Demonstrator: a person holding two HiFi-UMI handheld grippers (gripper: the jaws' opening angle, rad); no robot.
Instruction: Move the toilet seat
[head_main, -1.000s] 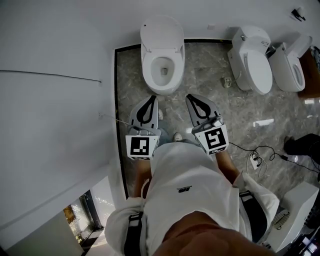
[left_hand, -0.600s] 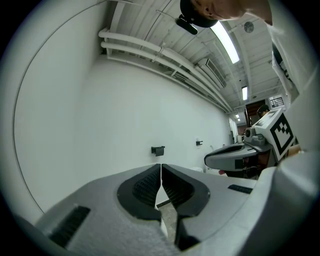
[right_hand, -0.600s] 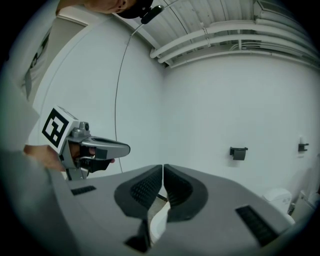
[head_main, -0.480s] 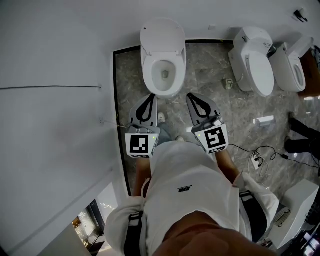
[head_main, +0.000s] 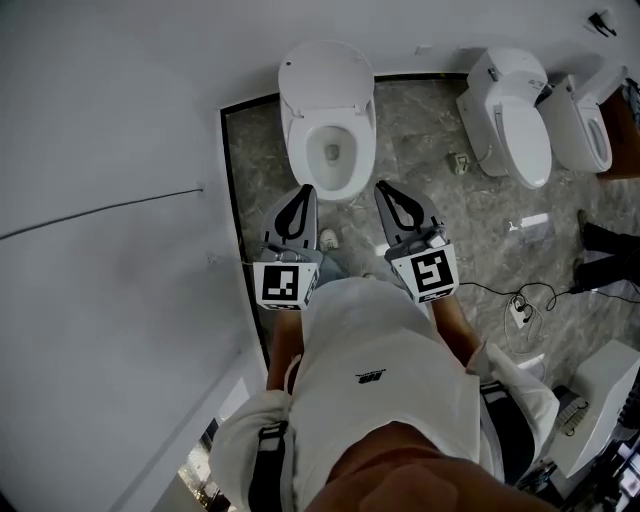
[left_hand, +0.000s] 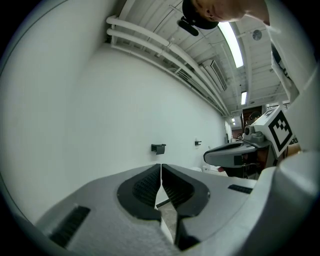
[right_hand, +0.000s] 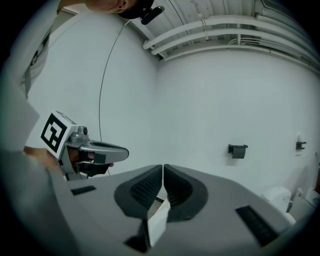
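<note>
1. Only the head view shows the white oval toilet seat (head_main: 297, 143). It rings the open bowl of a white ceramic toilet (head_main: 330, 180) that stands against the far wall, its lid (head_main: 324, 72) tipped up behind it.
2. In that view the grey left gripper (head_main: 303, 190) and the grey right gripper (head_main: 384, 186), each with a black-and-white marker cube, point side by side at the bowl's near rim. Their tips are just short of it and neither touches the seat.
3. The left gripper view settles its grip: the ribbed black pads (left_hand: 150, 184) are pressed together, nothing between them. It also shows the other gripper off to its right.
4. The right gripper view shows the same — pads (right_hand: 176, 187) clenched on nothing. A pale edge shows below the jaws, but I cannot tell what it is.
5. Both gripper views look level at a plain white wall (right_hand: 210, 100) carrying a small black bracket (right_hand: 238, 150). White ceiling pipes (right_hand: 225, 22) and a strip light (left_hand: 231, 37) run overhead — none of this is visible from above.
6. The floor is grey veined stone (head_main: 430, 180) edged by a dark strip.
7. Two more white toilets (head_main: 512, 118) with lids down stand to the right, well apart from the grippers.
8. A black cable (head_main: 500, 293) trails across the floor at the right.
</note>
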